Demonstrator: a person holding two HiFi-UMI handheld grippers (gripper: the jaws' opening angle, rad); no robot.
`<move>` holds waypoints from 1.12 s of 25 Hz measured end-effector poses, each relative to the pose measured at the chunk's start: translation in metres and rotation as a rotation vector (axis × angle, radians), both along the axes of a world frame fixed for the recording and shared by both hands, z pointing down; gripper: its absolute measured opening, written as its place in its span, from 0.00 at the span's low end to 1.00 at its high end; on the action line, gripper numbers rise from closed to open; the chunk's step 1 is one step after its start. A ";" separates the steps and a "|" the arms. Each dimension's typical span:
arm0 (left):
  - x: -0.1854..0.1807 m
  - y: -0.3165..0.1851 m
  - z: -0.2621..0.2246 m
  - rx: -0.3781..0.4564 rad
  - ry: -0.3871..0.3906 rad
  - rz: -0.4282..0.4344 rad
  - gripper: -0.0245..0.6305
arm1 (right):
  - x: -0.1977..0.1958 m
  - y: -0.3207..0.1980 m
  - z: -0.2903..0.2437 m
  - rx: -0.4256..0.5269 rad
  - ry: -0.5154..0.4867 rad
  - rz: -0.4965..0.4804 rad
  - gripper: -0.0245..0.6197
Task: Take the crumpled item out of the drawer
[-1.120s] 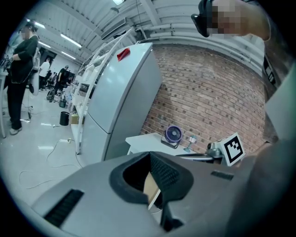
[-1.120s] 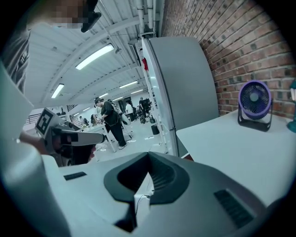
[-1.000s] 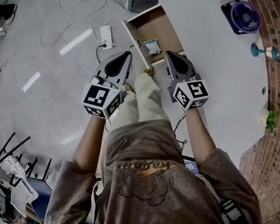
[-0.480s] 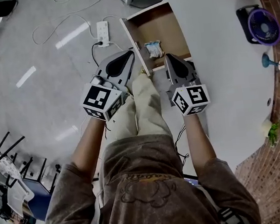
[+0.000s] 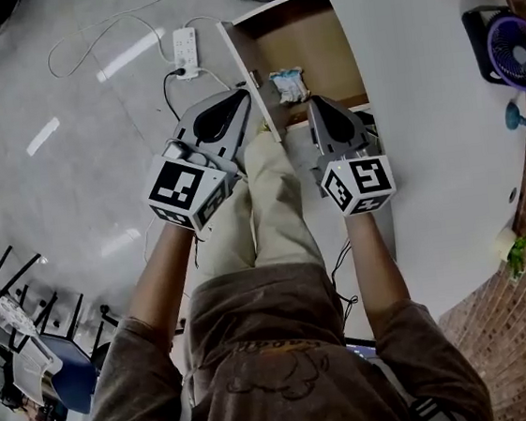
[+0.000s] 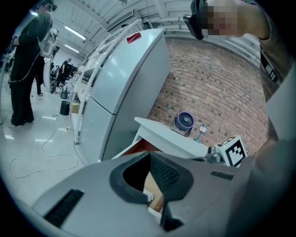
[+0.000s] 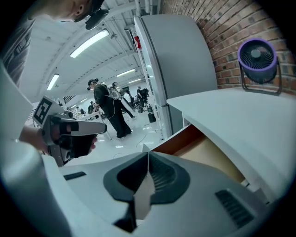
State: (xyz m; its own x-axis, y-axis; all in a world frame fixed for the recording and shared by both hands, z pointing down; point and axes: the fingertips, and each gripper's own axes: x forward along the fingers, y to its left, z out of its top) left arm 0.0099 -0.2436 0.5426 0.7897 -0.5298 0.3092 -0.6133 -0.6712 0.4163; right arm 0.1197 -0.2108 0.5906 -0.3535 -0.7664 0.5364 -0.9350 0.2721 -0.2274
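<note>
One crumpled item (image 5: 287, 85) lies in the boxy wooden drawer (image 5: 315, 43).

Rt of you — red brick wall (image 5: 507, 319), running behind the white table (image 5: 443, 137). On the tbl top: purple fan (image 5: 519, 39), small green plant (image 5: 517, 247) nr the edge. Floor (image 5: 72, 189) grey, glossy, light strips reflected in it. White power strip (image 5: 185, 51) lies there w/ loose cables. Tall grey fridge (image 6: 125, 78) just past the tbl. Chairs (image 5: 69, 373) bunched at your lower left. Ceiling — long tube lights (image 7: 90, 43), open hall, ppl (image 7: 108, 111) standing well back.
</note>
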 end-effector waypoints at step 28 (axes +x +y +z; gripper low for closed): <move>-0.005 -0.007 0.006 -0.023 0.002 0.006 0.05 | 0.003 -0.018 0.080 -0.257 0.164 -0.137 0.71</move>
